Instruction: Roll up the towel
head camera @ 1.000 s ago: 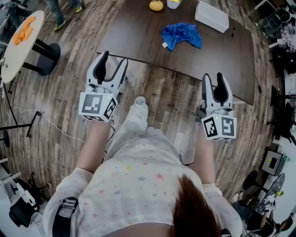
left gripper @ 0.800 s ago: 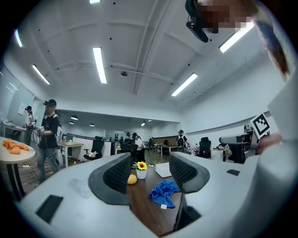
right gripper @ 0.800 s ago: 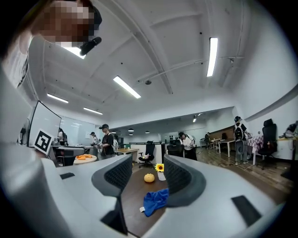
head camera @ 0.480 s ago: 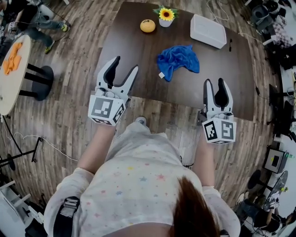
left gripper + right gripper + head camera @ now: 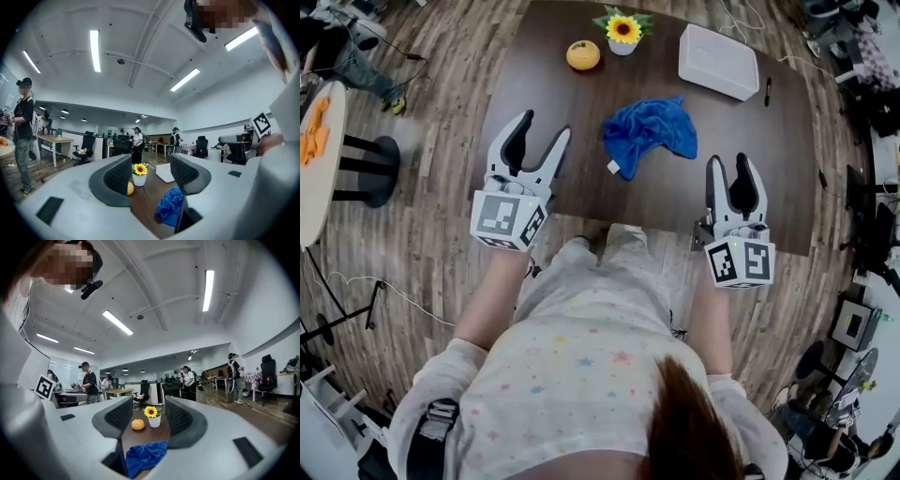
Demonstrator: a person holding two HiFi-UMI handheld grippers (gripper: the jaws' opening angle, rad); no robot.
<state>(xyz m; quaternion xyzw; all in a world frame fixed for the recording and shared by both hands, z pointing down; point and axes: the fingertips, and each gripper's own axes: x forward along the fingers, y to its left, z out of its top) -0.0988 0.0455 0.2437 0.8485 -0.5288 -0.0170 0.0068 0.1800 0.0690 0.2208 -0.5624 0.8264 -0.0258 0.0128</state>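
Currently left gripper (image 5: pixel 542 127) and right gripper (image 5: pixel 728 161) both gape, empty. Towel (image 5: pixel 649 131) on bench (image 5: pixel 544 94) looks soft and limp; I'd pinch its near corner, probably by the tag.

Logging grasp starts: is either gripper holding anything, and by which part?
Nothing is held. The left gripper and right gripper are both open, clear of the crumpled blue cloth towel on the dark wooden table.
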